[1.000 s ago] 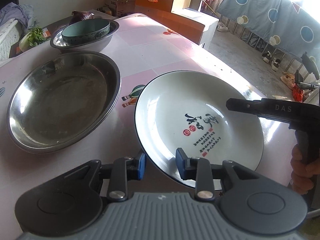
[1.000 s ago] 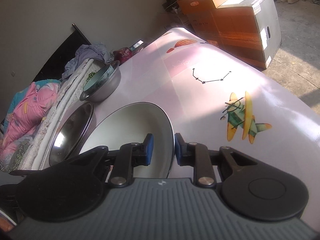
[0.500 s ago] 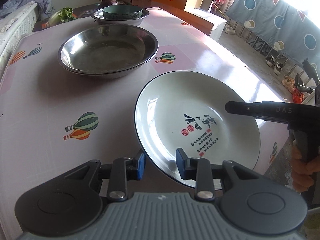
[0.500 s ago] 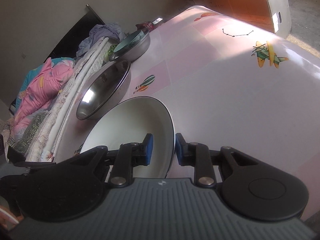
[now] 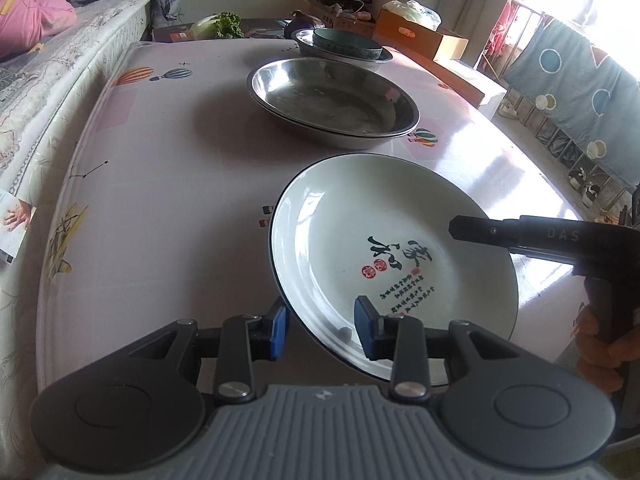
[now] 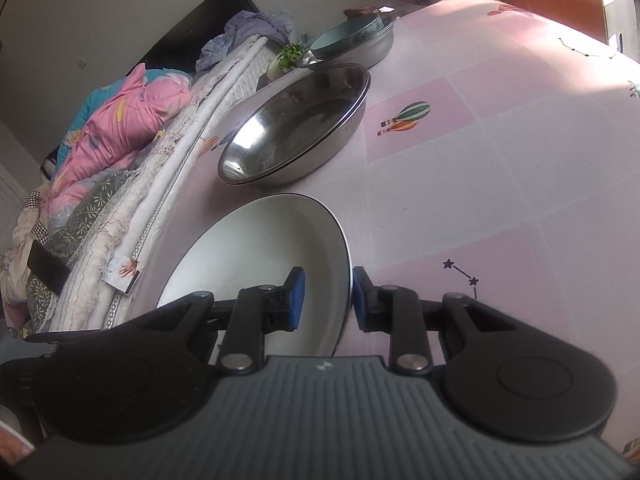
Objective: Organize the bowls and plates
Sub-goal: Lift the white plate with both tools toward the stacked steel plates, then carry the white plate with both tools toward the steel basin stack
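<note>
A white plate [image 5: 384,240] with black and red writing hangs tilted above the pink table [image 5: 160,184], held from two sides. My left gripper [image 5: 320,330] has the plate's near rim between its blue pads, and its jaws are opening slightly. My right gripper [image 6: 326,300] is shut on the opposite rim of the plate [image 6: 256,256]. A wide steel basin [image 5: 332,100] sits further back on the table. Behind it a teal bowl [image 5: 346,42] rests inside a smaller steel bowl.
A mattress with pink bedding [image 6: 128,120] runs along the table's left edge. Cardboard boxes [image 5: 420,34] stand past the far end, greens [image 5: 224,26] lie near the far corner. A hand [image 5: 604,352] grips the right tool. The tablecloth [image 6: 500,184] is bare to the right.
Both grippers carried the plate across the table, away from the steel basin. The basin and the bowls now sit farther off and more to the centre.
</note>
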